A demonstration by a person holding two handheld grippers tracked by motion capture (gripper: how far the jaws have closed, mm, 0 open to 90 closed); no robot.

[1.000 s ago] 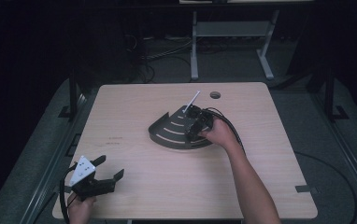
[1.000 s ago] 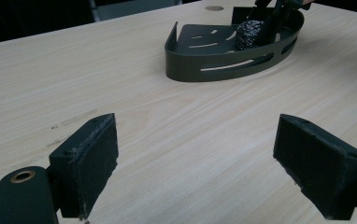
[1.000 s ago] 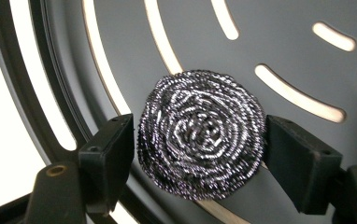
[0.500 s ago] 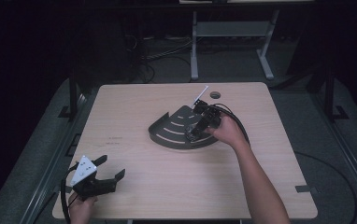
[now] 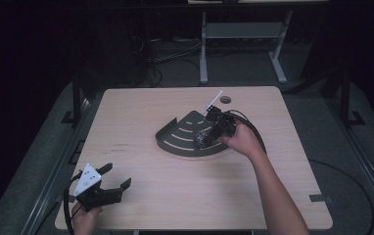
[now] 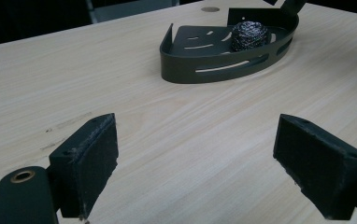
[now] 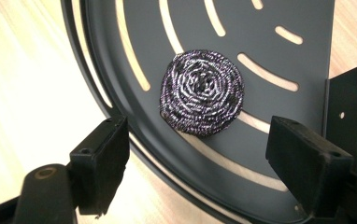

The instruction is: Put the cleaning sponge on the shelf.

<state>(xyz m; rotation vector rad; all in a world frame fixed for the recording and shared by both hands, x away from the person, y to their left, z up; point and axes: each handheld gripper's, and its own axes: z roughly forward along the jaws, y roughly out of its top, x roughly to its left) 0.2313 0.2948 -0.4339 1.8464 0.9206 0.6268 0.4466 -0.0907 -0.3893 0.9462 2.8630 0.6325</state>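
Steel-wool scouring pad (image 7: 201, 92), coiled, lies loose in our dark slotted quarter-round shelf tray (image 5: 182, 134) on the wooden counter (image 5: 141, 112). Our right tool (image 7: 200, 156) hangs above it, jaws just opened, gripping nothing. Our left tool (image 5: 114, 177) rests well apart at the counter's near corner, jaws spread wide, empty.

Premises present as a lab or test bay, not a home. A bare light-wood table (image 5: 141, 112) stands alone on grey carpet (image 5: 322, 117) in a darkened room. Loose cables (image 5: 168, 58) trail across the floor behind it, beside the white metal frame (image 5: 244, 44) of a second bench.
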